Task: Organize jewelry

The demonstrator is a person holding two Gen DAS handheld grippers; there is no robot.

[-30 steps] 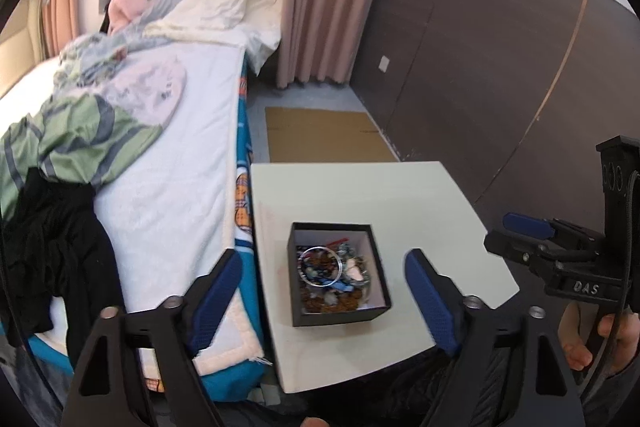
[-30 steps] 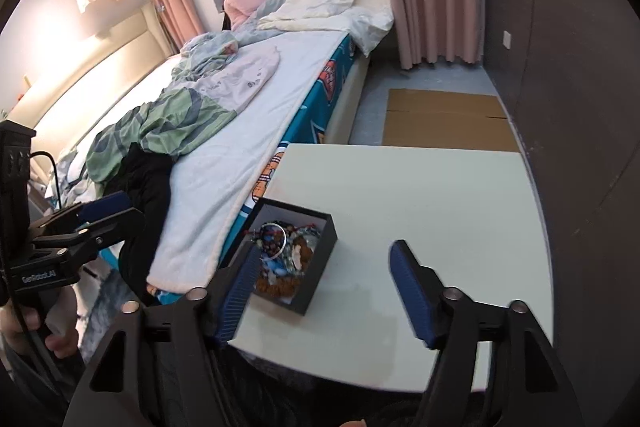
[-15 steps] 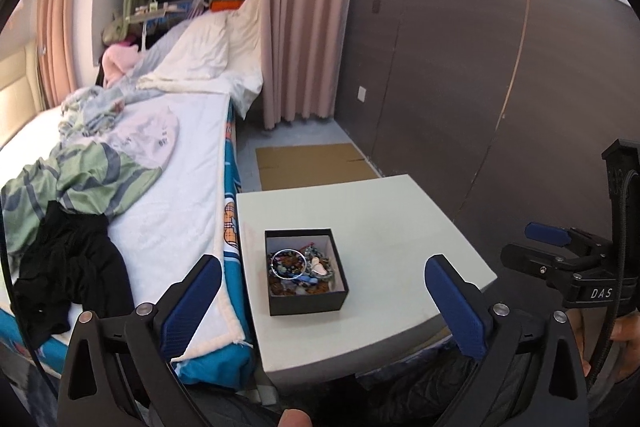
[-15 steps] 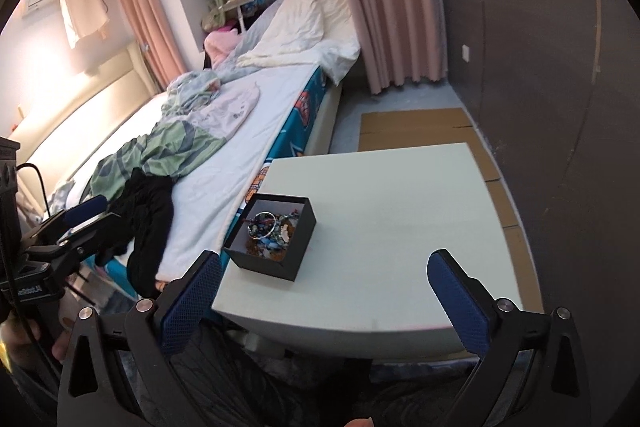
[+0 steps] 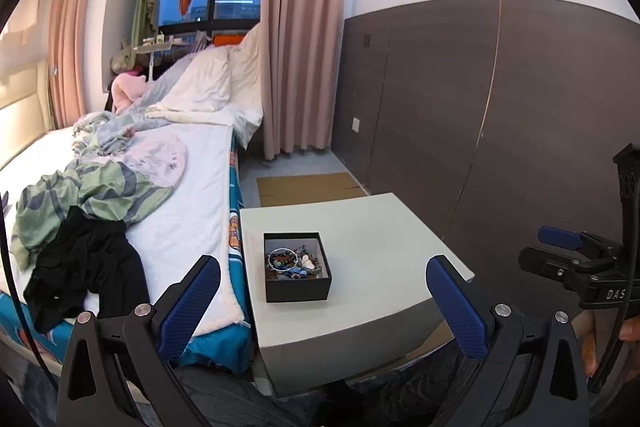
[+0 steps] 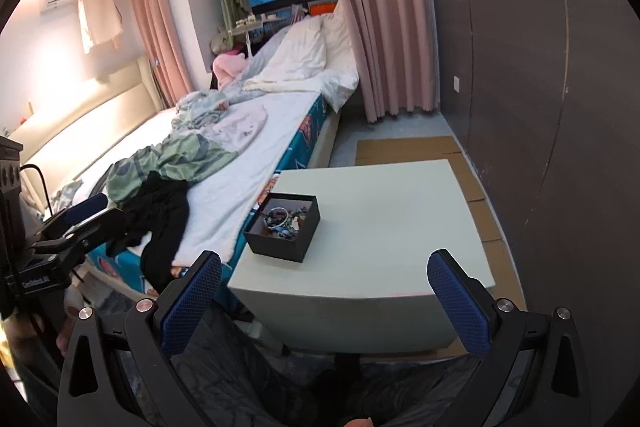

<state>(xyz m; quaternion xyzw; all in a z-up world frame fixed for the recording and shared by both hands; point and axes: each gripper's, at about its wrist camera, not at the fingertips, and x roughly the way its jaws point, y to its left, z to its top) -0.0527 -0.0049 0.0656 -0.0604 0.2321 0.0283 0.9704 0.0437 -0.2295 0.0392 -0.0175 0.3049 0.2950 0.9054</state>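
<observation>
A black open box (image 5: pixel 298 287) (image 6: pixel 280 247) sits near the left edge of a small pale table (image 5: pixel 376 239) (image 6: pixel 392 211). Inside it lies a heap of jewelry (image 5: pixel 294 261) (image 6: pixel 284 218): beads, a round bangle and small pieces. My left gripper (image 5: pixel 323 277) hangs open in front of the table, well short of the box, with nothing between its blue pads. My right gripper (image 6: pixel 325 273) is open too, back from the table's near edge and empty. Each gripper shows at the side of the other's view.
A bed (image 5: pixel 192 195) (image 6: pixel 256 155) with rumpled clothes and a black garment (image 5: pixel 84 267) runs along the table's left. A dark wall panel (image 5: pixel 460 115) stands on the right. Cardboard (image 5: pixel 308 187) lies on the floor beyond the table.
Both grippers have pulled back and up from the table, so the box looks smaller and farther. Their jaws have widened. The box has stayed in place.
</observation>
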